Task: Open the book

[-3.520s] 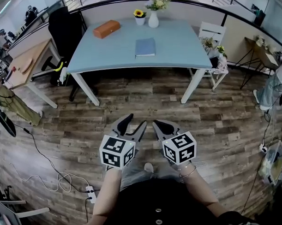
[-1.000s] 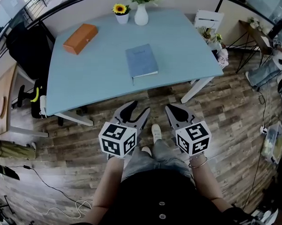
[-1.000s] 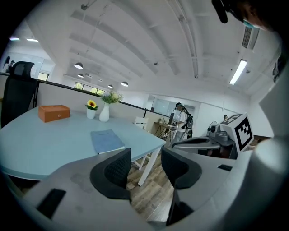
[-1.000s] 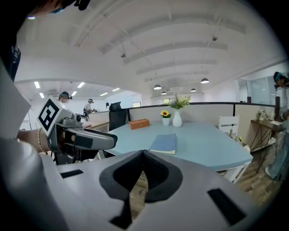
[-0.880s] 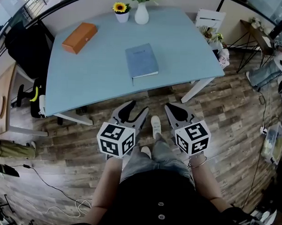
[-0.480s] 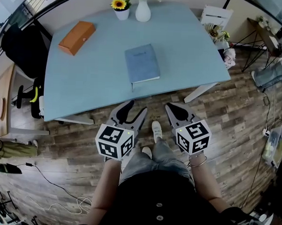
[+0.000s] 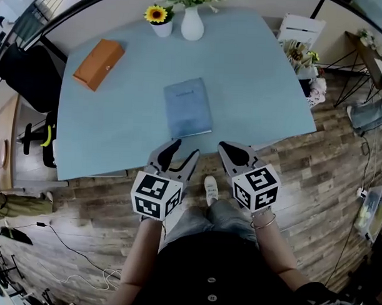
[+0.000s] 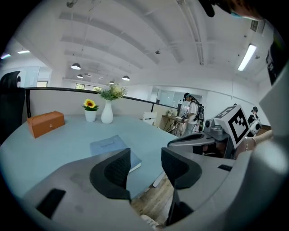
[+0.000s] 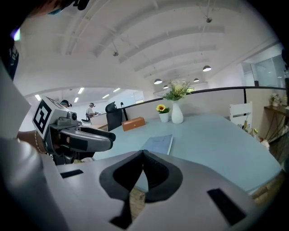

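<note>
While the left claw (image 7: 185,150) (image 8: 144,158) hangs with its jaws parted and nothing between them, the right claw (image 7: 227,150) (image 9: 141,155), at its 3 o'clock, has its jaws pressed tip to tip, equally empty. Both are held at the near edge of a pale blue desk (image 7: 256,76). The closed blue-grey hardcover book (image 7: 187,108) (image 8: 108,144) (image 9: 158,144) lies flat on the desk at 12 o'clock from the claws, touched by neither. An oblong orange box (image 7: 98,55) rests at the book's 10 o'clock. A white vase of flowers (image 7: 191,27) and a small potted sunflower (image 7: 157,19) stand at its 12 o'clock, by the far edge.
</note>
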A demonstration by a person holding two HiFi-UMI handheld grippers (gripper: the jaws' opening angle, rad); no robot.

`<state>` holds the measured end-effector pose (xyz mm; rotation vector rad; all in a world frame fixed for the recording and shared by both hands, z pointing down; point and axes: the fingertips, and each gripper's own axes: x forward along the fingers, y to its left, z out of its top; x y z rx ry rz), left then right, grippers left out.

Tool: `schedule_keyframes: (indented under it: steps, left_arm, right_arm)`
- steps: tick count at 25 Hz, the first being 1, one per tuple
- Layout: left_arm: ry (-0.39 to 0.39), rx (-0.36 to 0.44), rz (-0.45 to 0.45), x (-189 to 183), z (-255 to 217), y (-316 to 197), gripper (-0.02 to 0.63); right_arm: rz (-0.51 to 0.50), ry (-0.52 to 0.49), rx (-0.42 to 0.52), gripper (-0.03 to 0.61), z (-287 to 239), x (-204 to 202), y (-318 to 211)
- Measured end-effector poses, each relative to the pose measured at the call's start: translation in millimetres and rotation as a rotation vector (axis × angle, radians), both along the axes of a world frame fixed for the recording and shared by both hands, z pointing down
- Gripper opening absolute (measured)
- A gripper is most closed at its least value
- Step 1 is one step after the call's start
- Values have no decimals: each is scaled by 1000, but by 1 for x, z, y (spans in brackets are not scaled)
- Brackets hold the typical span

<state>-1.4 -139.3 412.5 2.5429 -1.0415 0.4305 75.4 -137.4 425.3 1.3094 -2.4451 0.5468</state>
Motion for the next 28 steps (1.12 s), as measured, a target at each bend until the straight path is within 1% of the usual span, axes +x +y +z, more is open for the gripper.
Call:
schedule_keyframes:
  steps: [3,10,12,15,20,24,28]
  left_arm:
    - [-15,3,-18,5,-1,-19,199]
    - [-29,40,-66,16,-12,-60,199]
    - [-18,34,-80,20,-12,-69,199]
    - [23,4,-105,25,-10,-78,199]
    - [25,-20,-125,28,-3,-82,199]
    - [44,-16,-137,30,-5,-83,199]
    - [35,-16,-130,32,-3,-81,199]
  right_arm:
    - [-29,-8,12,2,-5,3,-24]
    - [-81,-14,36,2,-12,14,-71]
    - [-95,-16,42,2,-14,17,-82]
    - [-117,-15,48,2,-17,19,-96]
    - [-141,-11,60,2,-21,21,-105]
    - [-146,-9,44,2,-15,26,-101]
    - [-140,-8,36,2,-12,29,-99]
